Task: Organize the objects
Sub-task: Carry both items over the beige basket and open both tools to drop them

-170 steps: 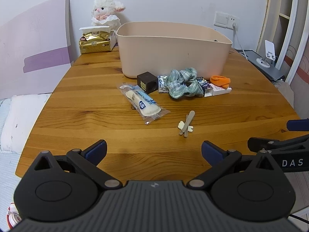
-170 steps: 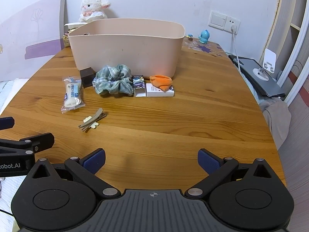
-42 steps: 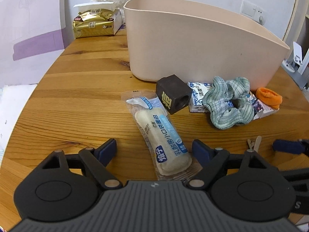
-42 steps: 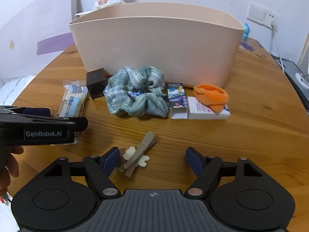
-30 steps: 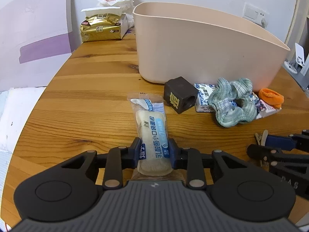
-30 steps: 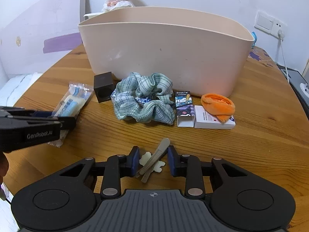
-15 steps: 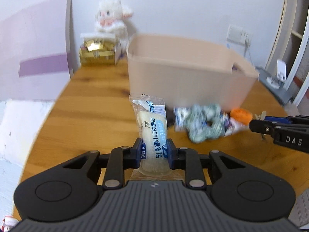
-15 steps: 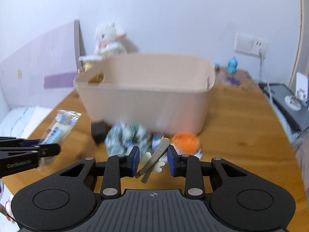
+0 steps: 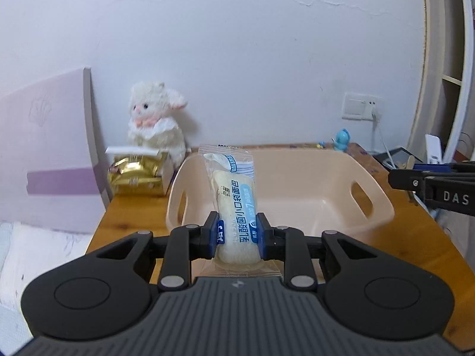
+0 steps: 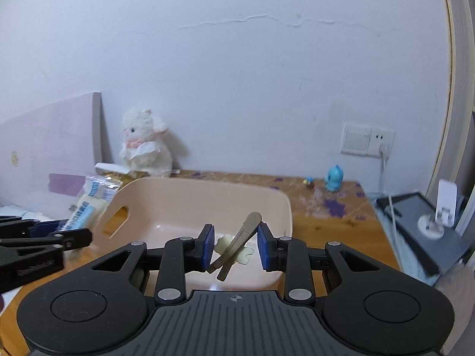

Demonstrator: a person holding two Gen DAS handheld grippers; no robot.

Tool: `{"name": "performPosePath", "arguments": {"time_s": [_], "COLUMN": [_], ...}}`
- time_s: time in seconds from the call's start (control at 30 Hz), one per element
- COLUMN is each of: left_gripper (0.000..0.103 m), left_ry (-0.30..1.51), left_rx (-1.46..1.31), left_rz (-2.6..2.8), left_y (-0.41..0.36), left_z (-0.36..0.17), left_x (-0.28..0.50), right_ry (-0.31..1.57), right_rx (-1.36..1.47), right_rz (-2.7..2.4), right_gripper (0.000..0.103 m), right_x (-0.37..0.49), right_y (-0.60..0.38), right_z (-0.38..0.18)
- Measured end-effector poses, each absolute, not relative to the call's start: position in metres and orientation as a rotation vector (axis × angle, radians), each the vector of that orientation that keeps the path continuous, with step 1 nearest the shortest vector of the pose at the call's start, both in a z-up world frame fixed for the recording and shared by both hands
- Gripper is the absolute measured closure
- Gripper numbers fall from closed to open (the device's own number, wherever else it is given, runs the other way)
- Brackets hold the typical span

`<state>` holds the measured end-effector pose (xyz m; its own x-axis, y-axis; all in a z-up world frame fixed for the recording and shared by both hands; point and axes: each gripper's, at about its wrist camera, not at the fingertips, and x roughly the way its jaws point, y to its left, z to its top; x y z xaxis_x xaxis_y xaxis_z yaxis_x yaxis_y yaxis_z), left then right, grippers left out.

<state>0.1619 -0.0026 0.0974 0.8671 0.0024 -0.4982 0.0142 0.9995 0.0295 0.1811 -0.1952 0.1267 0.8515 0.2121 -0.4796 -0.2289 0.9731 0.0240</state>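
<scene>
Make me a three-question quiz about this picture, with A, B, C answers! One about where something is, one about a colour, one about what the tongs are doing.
1. Where does the white plush lamb sit?
A. inside the bin
B. at the wall, behind the gold packet
C. on the floor

2. What colour is the storage bin?
A. pale peach
B. green
C. black

3. What are the left tongs doing?
A. hanging open with nothing in them
B. lying flat on the table
C. shut on the bread packet

Answers: 1 B, the lamb is against the wall just behind the gold packet. 2 A, its walls and floor are pale peach. 3 C, both blue pads press the packet's sides, holding it upright in front of the bin.
</scene>
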Motion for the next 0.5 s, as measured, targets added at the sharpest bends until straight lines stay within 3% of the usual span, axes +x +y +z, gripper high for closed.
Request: {"name": "performPosePath", "arguments": {"time_s": [0.23, 0.5], "left_gripper": [0.075, 0.075], "left_ry": [0.604, 0.727], "left_rx": [0.059, 0.096], "left_rz": [0.01, 0.02], "left_y": [-0.02, -0.023], "left_z": [0.076, 0.049], "left_x": [0.224, 0.254], "right_ry": [0.576, 0.75], "right_rx": [-0.073, -0.058], "right_rz": [0.205, 0.192], "right_gripper": [0.074, 0.073], "right_x": [0.226, 0.264], "right_y": [-0.181, -0.17], "right_z": [0.114, 0.062]}}
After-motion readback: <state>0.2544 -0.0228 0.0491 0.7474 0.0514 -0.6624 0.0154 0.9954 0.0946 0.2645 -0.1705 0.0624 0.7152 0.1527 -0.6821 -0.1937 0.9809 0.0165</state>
